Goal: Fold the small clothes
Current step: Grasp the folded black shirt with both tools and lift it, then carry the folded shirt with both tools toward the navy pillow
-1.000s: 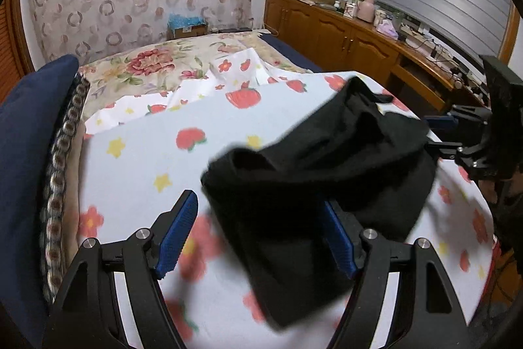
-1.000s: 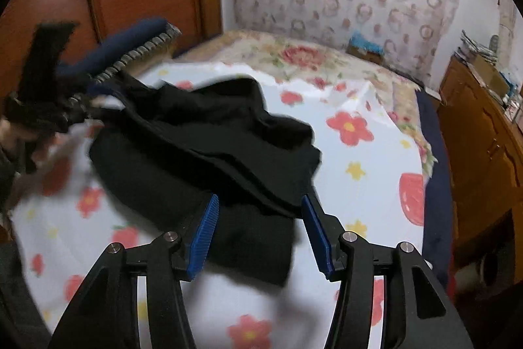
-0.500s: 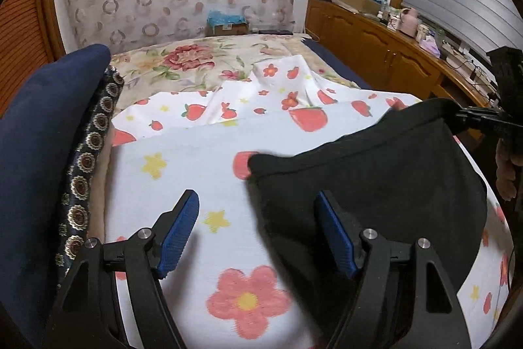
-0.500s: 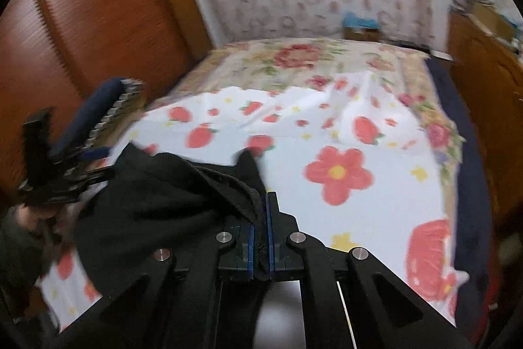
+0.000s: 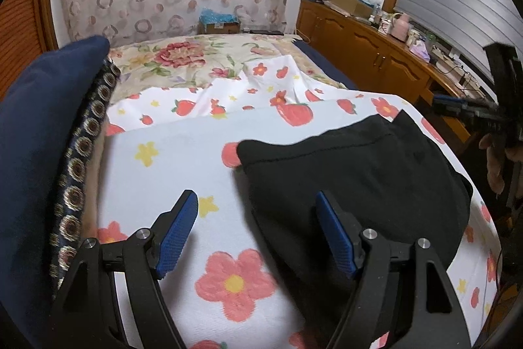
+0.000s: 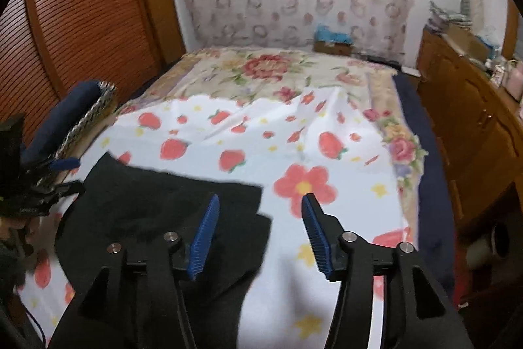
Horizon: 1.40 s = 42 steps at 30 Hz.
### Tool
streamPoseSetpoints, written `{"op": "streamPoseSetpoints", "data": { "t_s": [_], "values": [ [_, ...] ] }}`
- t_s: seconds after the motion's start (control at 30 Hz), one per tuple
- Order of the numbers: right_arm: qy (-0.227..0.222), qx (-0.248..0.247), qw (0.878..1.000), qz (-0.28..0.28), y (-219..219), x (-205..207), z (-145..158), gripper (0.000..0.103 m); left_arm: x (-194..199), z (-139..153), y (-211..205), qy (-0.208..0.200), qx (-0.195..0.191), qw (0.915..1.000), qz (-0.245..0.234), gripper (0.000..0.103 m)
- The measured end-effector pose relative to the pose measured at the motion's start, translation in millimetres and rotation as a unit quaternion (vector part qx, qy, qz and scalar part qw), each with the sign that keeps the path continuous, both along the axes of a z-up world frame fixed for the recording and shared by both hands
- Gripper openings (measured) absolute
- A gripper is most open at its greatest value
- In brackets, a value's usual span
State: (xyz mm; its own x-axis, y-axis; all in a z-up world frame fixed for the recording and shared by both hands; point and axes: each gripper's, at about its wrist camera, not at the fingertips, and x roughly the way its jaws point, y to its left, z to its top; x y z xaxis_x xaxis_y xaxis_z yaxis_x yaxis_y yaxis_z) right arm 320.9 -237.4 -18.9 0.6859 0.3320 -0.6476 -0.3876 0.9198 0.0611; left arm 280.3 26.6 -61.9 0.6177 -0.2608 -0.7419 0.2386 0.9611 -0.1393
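Both the left gripper (image 5: 256,234) and right gripper (image 6: 258,234) are hovering wide open, holding nothing, over the black garment (image 5: 359,172), which is lying flat on the strawberry-print sheet (image 5: 170,172); its edges likely want squaring before folding.

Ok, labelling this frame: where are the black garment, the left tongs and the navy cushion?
black garment (image 5: 353,172), left wrist view, middle of cloth.
left tongs (image 5: 258,233), left wrist view, between its fingertips.
navy cushion (image 5: 36,126), left wrist view, its side.

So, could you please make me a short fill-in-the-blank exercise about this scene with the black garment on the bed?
1. The garment lying on the sheet is ____ in colour.
2. The jaws of the left gripper are ____.
3. The right gripper holds ____.
4. The pads on the gripper fingers are ____ in colour.

Missing words: black; open; nothing; blue
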Motion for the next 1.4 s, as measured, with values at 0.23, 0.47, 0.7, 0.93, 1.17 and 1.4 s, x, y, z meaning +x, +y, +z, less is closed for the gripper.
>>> {"op": "streamPoseSetpoints", "data": {
  "t_s": [0.23,0.47,0.7,0.93,1.17,1.4],
  "values": [
    [0.064,0.004,0.998,0.003,2.4,-4.5,-49.5,0.065,8.3,-17.4,-4.0,0.038,-0.020,0.9990,-0.014,0.075],
    [0.064,0.060,0.996,0.022,-3.3,-3.2,-56.0,0.065,9.0,-22.0,-3.9,0.050,-0.048,0.9972,-0.027,0.060],
    [0.072,0.059,0.993,0.069,0.0,-7.1,-59.6,0.024,8.7,-20.5,-9.0,0.053,-0.070,0.9954,-0.040,0.023],
    [0.043,0.042,0.995,0.078,-4.0,-16.4,-45.0,0.018,-16.2,16.6,-9.5,0.002,-0.090,0.9945,-0.055,0.012],
    [-0.044,0.081,0.991,0.100,0.1,-44.5,10.5,0.016,-60.3,83.0,12.8,-0.086,-0.116,0.9888,-0.038,0.011],
    [-0.111,0.084,0.979,0.146,40.7,-40.9,69.3,0.016,-97.1,133.1,74.4,-0.162,-0.105,0.9810,0.020,0.010]
  ]
}}
